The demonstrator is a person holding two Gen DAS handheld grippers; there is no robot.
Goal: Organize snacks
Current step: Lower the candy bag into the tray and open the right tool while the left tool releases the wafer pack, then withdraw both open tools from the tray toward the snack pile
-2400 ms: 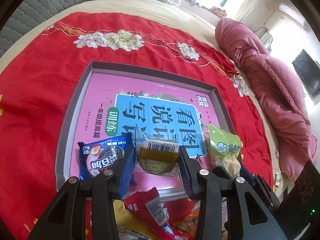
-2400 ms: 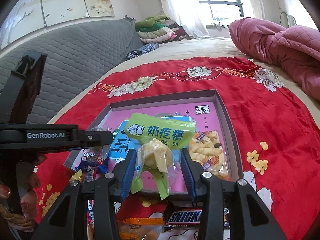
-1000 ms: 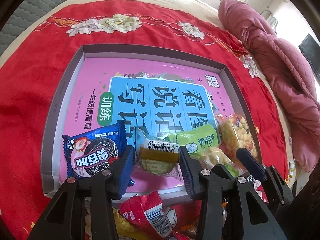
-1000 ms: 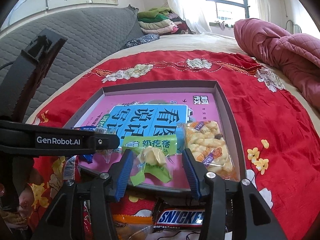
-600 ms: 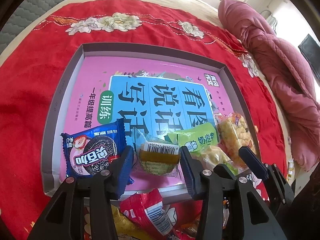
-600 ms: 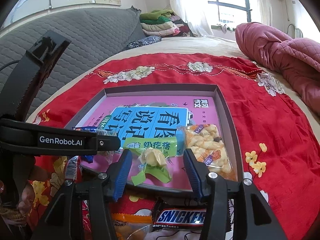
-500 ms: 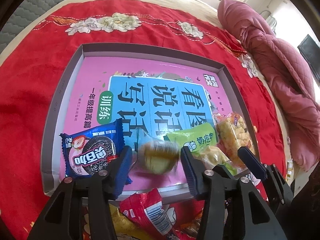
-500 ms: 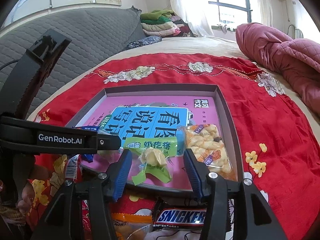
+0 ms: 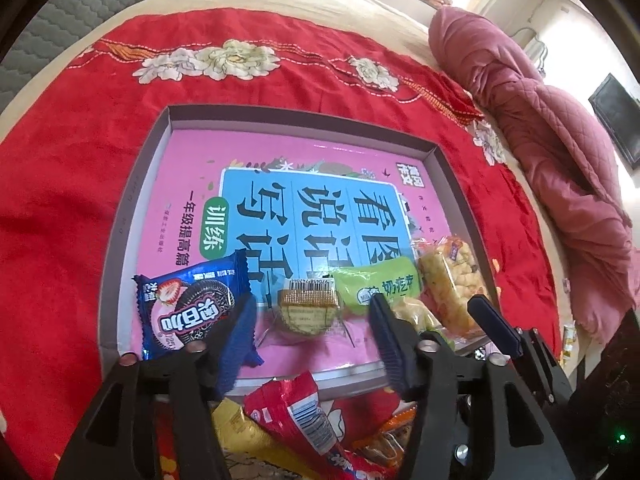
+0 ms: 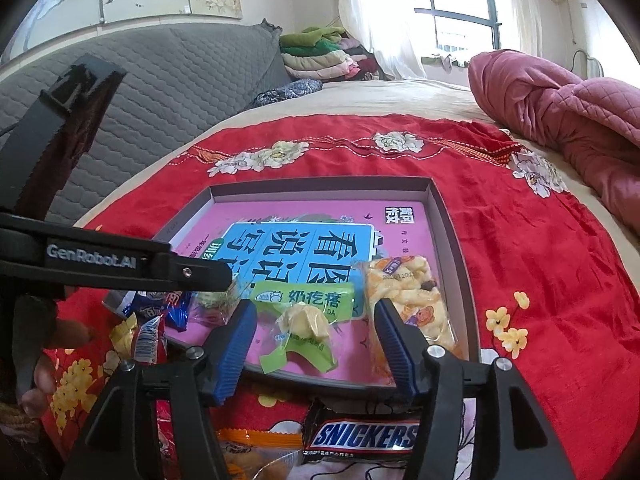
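Now both jaws opening: left gripper (image 9: 312,330) around released cake packet (image 9: 309,309); right gripper (image 10: 314,330) around green packet (image 10: 304,320).

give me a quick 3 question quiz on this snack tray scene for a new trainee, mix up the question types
1. True or false: the left gripper is clamped on the clear-wrapped pastry.
2. Which snack lies nearest the tray's right wall? A) blue cookie pack B) green milk snack pack C) puffed snack bag
3. Fill in: the Snickers bar lies ____ the tray.

Key
1. False: the jaws are opening, and the pastry lies free between them.
2. C
3. Outside, on the red cloth before the near wall.
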